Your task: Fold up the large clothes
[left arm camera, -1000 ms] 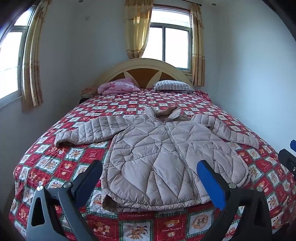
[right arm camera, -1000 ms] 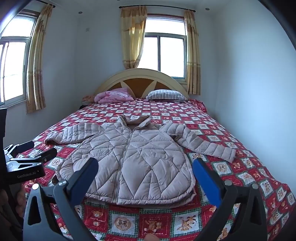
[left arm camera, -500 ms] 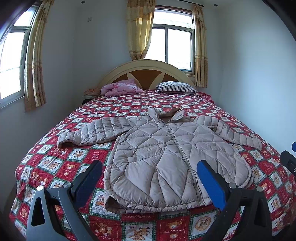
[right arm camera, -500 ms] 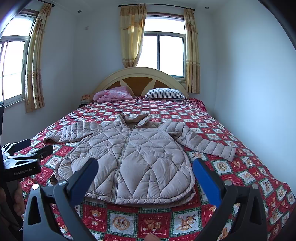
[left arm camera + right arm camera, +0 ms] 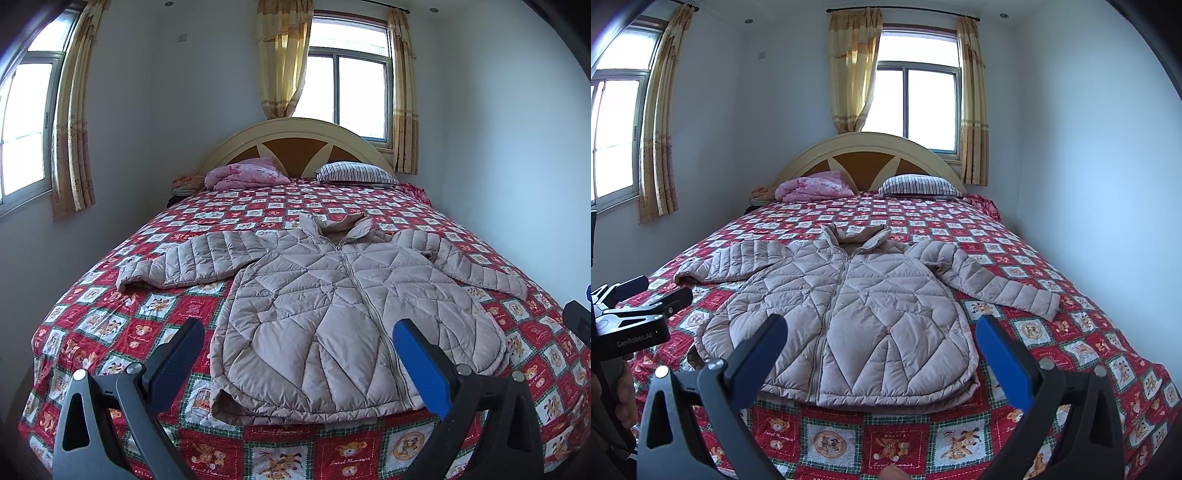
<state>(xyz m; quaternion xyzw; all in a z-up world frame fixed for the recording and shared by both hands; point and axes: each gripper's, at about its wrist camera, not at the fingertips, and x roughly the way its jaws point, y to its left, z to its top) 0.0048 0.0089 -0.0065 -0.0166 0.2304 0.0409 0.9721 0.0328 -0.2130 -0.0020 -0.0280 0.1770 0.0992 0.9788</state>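
A beige quilted puffer jacket point(image 5: 332, 314) lies flat and zipped on the bed, front up, both sleeves spread out, collar toward the headboard. It shows in the right wrist view point(image 5: 849, 314) too. My left gripper point(image 5: 299, 354) is open and empty, held in the air over the foot of the bed near the jacket's hem. My right gripper point(image 5: 882, 350) is open and empty, also near the hem. The left gripper also shows at the left edge of the right wrist view point(image 5: 639, 306).
The bed point(image 5: 110, 325) has a red checked teddy-bear cover. A pink blanket point(image 5: 243, 175) and a striped pillow point(image 5: 354, 173) lie by the curved headboard point(image 5: 295, 144). Walls stand close on both sides, with curtained windows point(image 5: 347, 96) behind and left.
Both views have tilted up and drawn back a little, so the jacket sits lower in the frames. The jacket has not moved and both grippers stay open.
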